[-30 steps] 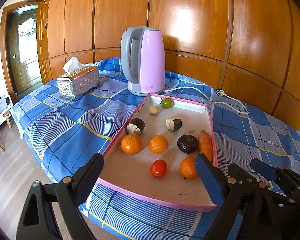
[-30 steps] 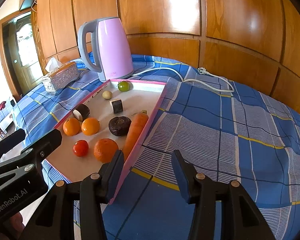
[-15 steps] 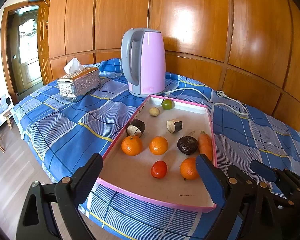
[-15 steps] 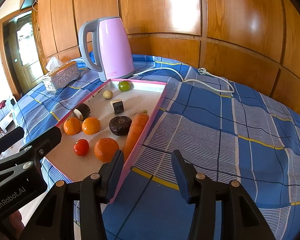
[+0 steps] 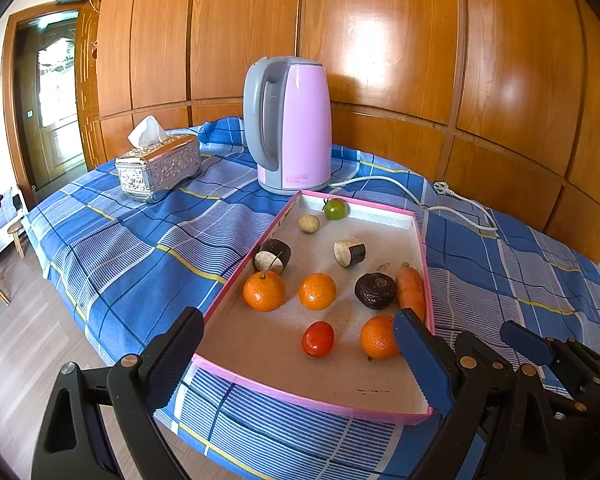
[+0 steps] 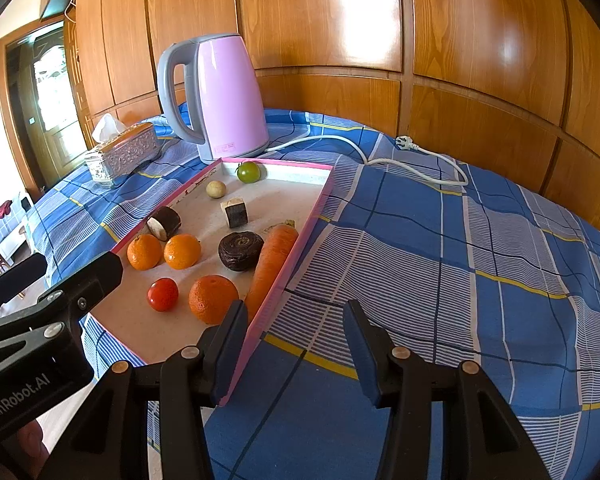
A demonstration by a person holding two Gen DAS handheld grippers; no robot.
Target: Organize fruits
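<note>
The left gripper (image 5: 300,344) hovers level at the near end of the pink tray (image 5: 300,398), jaws wide apart and holding nothing, with a red tomato (image 5: 318,339) and one orange (image 5: 378,338) lying in the tray just ahead between them. The right gripper (image 6: 296,340) is held low beside it, jaws apart and empty, straddling the tray's right rim, the carrot (image 6: 271,266) just beyond its left jaw and blue checked cloth (image 6: 440,280) ahead of the other.
</note>
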